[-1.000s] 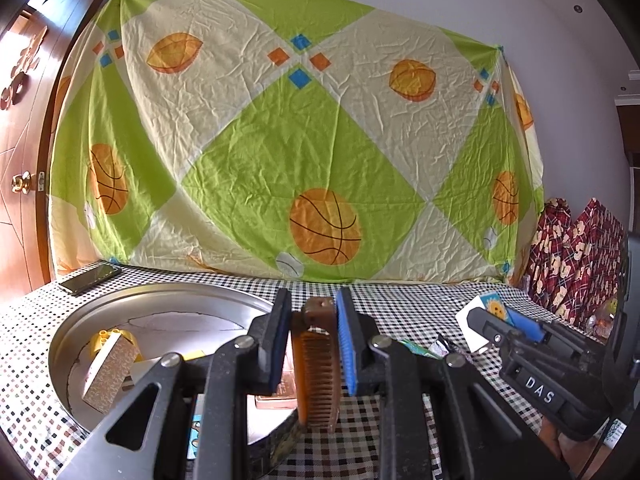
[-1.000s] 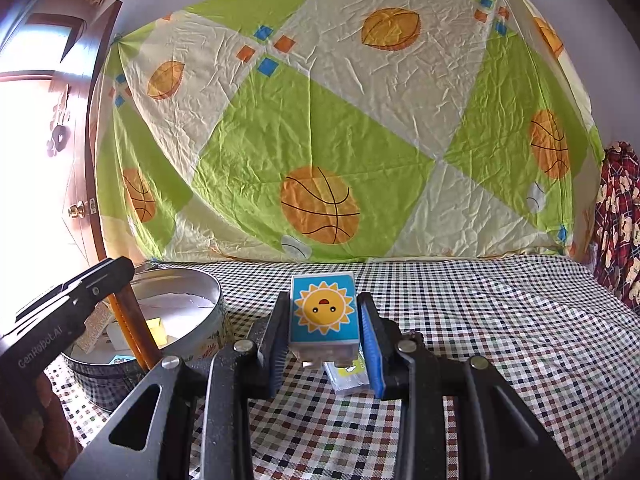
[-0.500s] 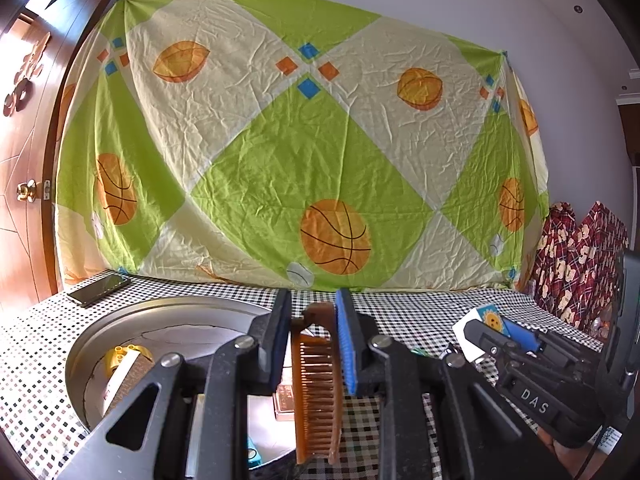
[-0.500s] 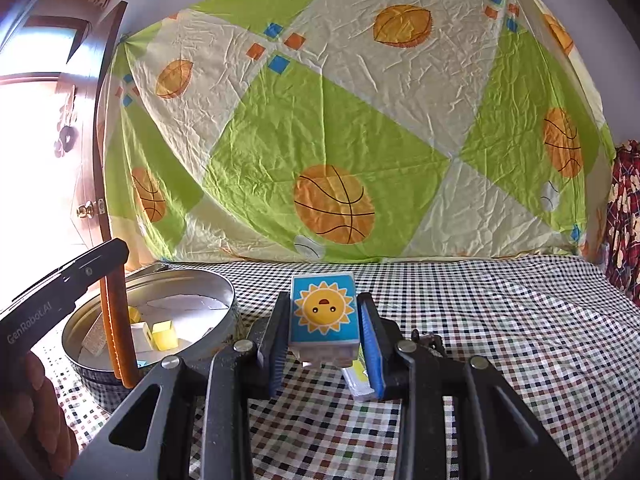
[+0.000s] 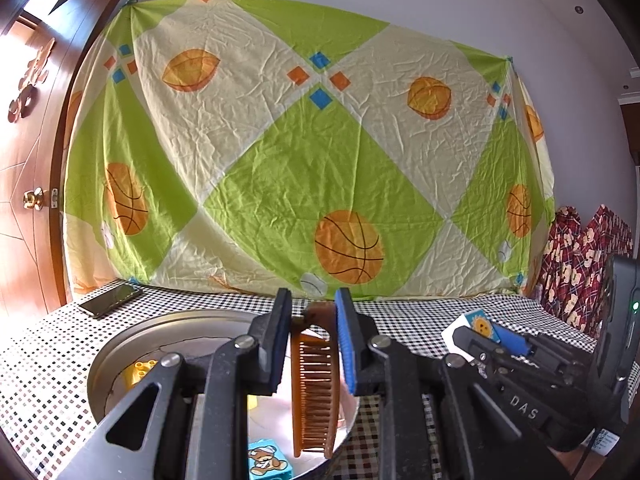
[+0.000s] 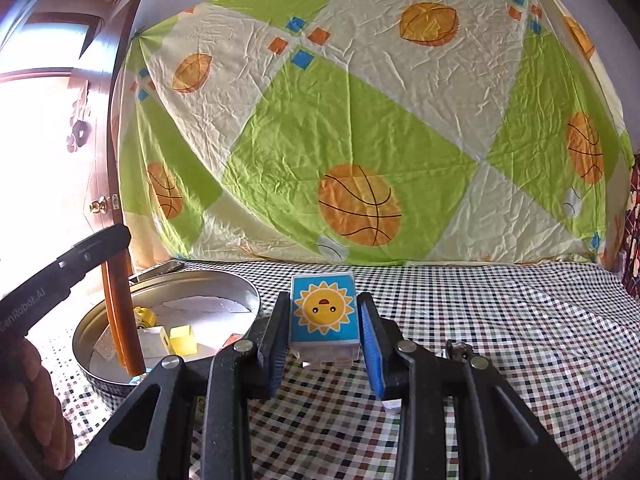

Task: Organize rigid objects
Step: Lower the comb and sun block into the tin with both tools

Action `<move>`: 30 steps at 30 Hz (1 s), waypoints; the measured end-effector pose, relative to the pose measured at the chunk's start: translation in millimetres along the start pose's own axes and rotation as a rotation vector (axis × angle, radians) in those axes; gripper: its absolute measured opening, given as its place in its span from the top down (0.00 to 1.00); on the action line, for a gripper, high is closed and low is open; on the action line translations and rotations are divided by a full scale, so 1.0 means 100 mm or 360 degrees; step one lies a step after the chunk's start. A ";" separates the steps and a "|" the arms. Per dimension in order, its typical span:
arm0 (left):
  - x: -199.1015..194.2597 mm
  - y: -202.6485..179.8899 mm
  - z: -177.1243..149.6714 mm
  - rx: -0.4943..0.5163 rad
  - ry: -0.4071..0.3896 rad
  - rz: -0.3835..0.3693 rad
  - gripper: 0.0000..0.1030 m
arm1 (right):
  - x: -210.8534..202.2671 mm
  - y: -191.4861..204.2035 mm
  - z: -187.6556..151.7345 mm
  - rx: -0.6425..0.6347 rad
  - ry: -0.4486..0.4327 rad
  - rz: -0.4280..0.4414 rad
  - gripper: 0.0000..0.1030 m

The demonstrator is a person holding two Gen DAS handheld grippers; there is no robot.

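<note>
1. Left gripper (image 5: pixel 308 344): clamped tight on a brown comb (image 5: pixel 314 392), teeth hanging down over the near-right rim of the round metal tin (image 5: pixel 120 354).
2. Right gripper (image 6: pixel 322 340): closed narrowly on a blue sun-printed card box (image 6: pixel 323 312), held upright above the checked tablecloth (image 6: pixel 500 320), just right of the tin.
3. Inside the tin: yellow toy blocks (image 6: pixel 182 338), a bear-printed cube (image 5: pixel 266 462) at the near rim, pale paper lining.
4. Further out: a phone (image 5: pixel 110 300) near the far-left edge of the cloth-covered table; a small white item on the cloth under the right gripper, too hidden to name.
5. Step in hand, by judgement: carrying both objects to the tin. Next move calls for lowering the comb clear of the rim before loosening, then swinging the box leftward over the wall.
6. Against a second earlier: comb now further over the tin's interior and the tin lower in the left view; box drawn closer to the tin; both grips unchanged.
</note>
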State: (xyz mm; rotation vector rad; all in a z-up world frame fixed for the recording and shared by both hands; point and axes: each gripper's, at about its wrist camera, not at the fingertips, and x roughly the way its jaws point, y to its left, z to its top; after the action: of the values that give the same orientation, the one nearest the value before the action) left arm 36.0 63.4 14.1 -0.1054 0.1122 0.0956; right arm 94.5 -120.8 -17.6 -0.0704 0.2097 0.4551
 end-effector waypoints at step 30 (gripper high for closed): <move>0.47 0.69 -0.19 -0.0151 0.0367 0.0149 0.80 | 0.80 0.88 0.19 -0.0096 0.0272 0.0360 0.66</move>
State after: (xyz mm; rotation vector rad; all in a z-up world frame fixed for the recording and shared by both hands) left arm 73.5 133.5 -17.3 -0.2058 0.3430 0.1822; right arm 129.0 -5.3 -18.2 -0.1458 0.3743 0.6819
